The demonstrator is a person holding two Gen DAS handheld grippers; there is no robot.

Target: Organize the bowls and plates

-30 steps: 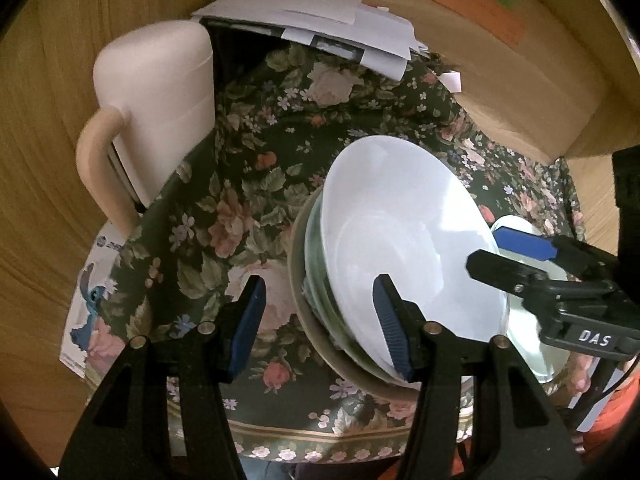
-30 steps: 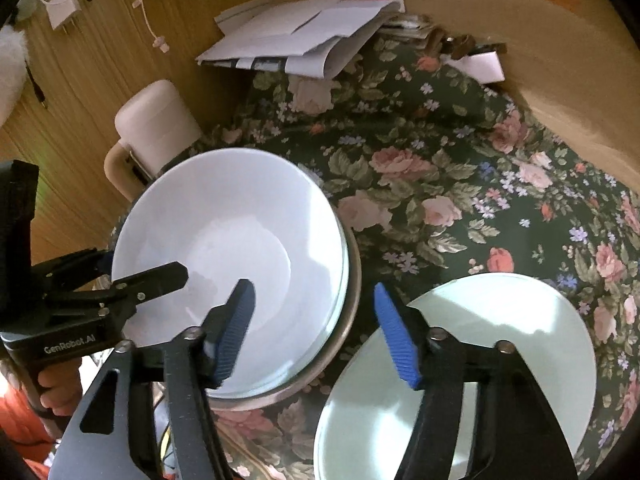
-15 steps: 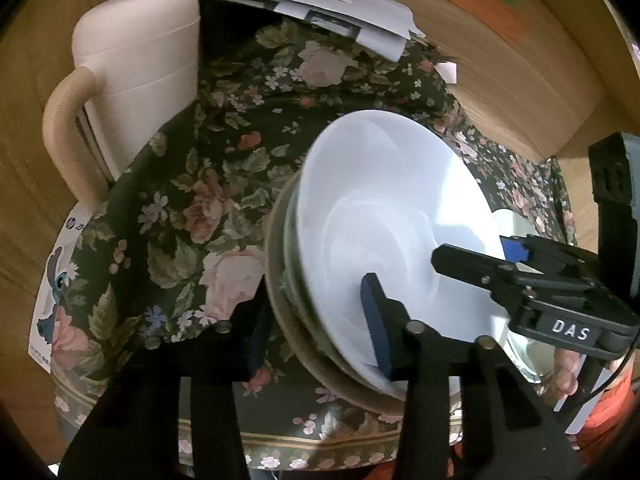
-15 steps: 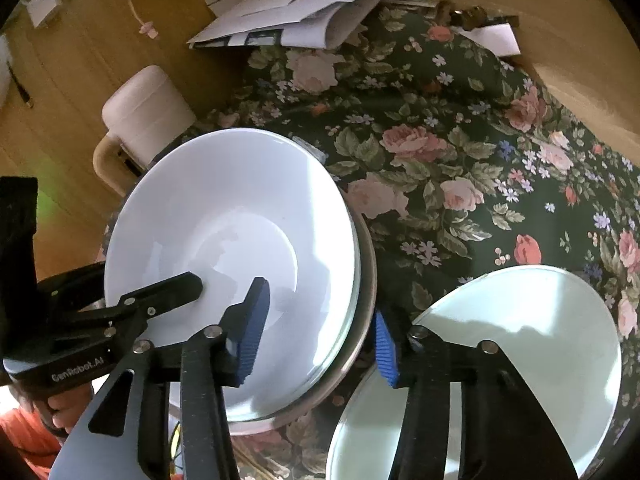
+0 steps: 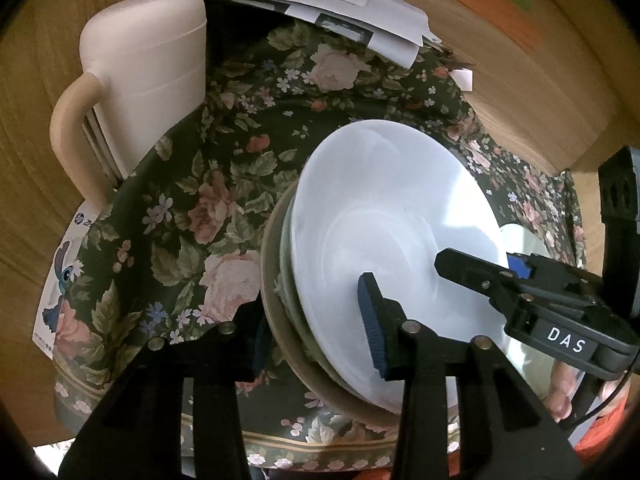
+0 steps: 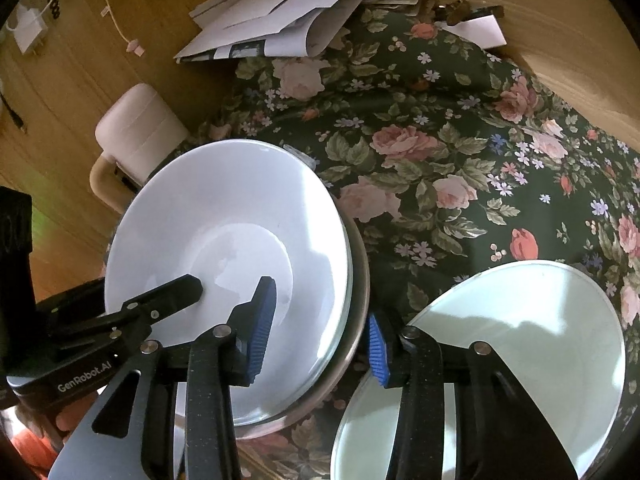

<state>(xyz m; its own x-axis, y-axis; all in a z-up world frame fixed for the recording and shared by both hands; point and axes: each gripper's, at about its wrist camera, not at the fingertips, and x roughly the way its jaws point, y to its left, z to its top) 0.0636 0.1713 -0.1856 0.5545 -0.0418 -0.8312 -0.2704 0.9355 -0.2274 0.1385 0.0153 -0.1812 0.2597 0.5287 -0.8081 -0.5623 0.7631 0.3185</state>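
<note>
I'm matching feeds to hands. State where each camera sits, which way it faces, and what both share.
Left wrist: on the left tool, looking down at the left rim of the dish stack; shows its own tool, the right tool and part of a hand.
Right wrist: on the right tool, looking down at the stack's right rim and a pale green plate; shows its own tool and the left tool.
Shared: stack and floral tablecloth; both tools' jaws have just been closing, rim between them.

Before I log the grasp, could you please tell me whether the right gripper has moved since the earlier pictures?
Yes: the right gripper has shifted from the pale plate toward the stacked bowls, its fingers just closing onto the stack's rim.
</note>
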